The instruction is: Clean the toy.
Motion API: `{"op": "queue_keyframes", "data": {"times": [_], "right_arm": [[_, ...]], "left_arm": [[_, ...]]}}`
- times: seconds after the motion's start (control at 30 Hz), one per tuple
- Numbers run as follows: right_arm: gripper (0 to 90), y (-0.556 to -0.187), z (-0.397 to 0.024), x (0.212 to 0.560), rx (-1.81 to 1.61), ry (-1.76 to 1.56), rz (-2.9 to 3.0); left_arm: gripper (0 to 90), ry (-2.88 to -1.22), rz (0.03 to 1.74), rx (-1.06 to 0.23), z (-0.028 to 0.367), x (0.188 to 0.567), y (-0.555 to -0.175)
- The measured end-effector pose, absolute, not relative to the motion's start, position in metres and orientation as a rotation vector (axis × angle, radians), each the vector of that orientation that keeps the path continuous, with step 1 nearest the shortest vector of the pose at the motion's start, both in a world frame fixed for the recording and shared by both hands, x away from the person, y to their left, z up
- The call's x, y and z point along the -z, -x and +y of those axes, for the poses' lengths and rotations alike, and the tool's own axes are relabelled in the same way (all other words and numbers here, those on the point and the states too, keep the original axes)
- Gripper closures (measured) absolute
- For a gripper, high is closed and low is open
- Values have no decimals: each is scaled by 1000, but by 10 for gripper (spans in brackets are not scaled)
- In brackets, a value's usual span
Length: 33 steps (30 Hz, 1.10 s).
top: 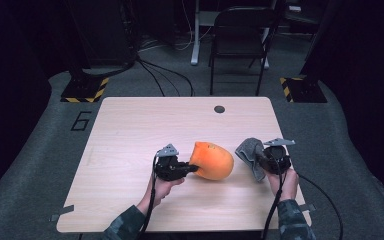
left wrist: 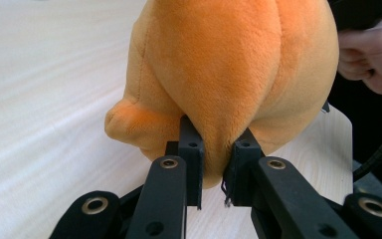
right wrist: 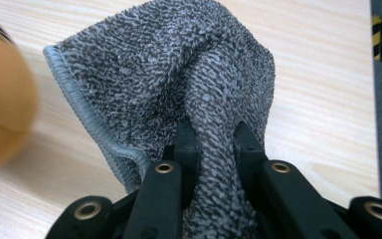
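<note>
L gripper [top: 192,169] jaws clamped, R gripper [top: 256,159] same

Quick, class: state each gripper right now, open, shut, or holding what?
Left gripper: shut on a pinch of the orange plush toy.
Right gripper: shut on a fold of the grey towel.

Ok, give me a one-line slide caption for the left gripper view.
Left gripper shut on a pinch of the orange plush toy above the light wooden table.

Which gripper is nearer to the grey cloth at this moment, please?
Right. The right gripper is clamped on a fold of the grey cloth; the left gripper is across the table, clamped on the orange plush toy.
</note>
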State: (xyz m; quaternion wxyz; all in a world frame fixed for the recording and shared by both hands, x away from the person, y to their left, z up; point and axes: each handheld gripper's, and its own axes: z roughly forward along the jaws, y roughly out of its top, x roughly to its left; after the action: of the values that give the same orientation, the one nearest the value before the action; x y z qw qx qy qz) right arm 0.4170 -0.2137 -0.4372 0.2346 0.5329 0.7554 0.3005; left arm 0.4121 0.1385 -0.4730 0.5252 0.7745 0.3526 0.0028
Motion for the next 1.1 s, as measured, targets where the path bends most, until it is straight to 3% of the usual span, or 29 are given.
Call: {"op": "queue_keyframes", "data": {"times": [0.17, 0.33, 0.4, 0.53, 0.87, 1.1], "right_arm": [[781, -409, -194, 415, -859, -1367, 2083], [780, -393, -140, 391, -907, -1172, 2150], [780, -386, -106, 392, -932, -1072, 2216], [779, -387, -85, 403, -888, -1009, 2252], [778, -398, -112, 421, -832, -1105, 2249], [779, -419, -140, 457, -730, -1288, 2262]], "left_arm": [[799, -1880, 908, 23, 136, 488, -418], [795, -1873, 927, 24, 136, 491, -417], [792, -1879, 919, 22, 136, 491, -417], [790, -1887, 930, 8, 136, 492, -416], [787, -1880, 928, 11, 134, 494, -415], [785, -1876, 917, 11, 133, 495, -416]]}}
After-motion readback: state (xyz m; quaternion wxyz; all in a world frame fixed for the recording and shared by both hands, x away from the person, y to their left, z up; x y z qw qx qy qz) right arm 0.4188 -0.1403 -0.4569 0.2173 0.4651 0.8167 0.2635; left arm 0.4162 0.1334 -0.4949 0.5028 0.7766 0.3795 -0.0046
